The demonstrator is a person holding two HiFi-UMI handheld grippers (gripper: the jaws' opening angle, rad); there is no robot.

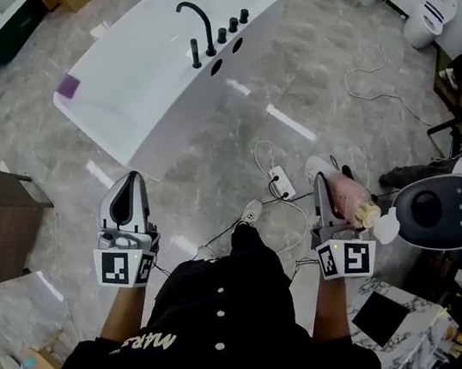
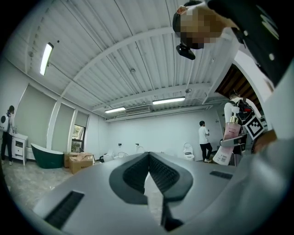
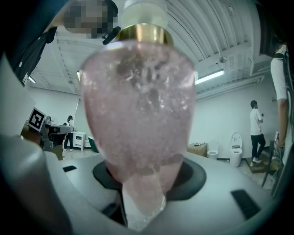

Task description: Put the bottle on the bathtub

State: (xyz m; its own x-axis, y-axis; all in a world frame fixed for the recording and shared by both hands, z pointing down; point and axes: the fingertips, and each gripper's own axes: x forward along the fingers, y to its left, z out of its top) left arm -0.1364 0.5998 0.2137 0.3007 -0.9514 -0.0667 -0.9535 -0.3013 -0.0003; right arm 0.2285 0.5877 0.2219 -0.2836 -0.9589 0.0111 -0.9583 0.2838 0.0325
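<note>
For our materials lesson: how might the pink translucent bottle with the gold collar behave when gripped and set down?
The pink translucent bottle looks rigid: the right gripper leaves no dent. Its glossy tapered body may slip. Tall, it could tip.

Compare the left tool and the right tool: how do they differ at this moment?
The left tool has its jaws together with nothing between them; the right tool clamps a translucent pink bottle with a gold collar. The left tool sits nearer the white bathtub with black taps; the right tool is further off to the side. Both point forward, roughly level.
</note>
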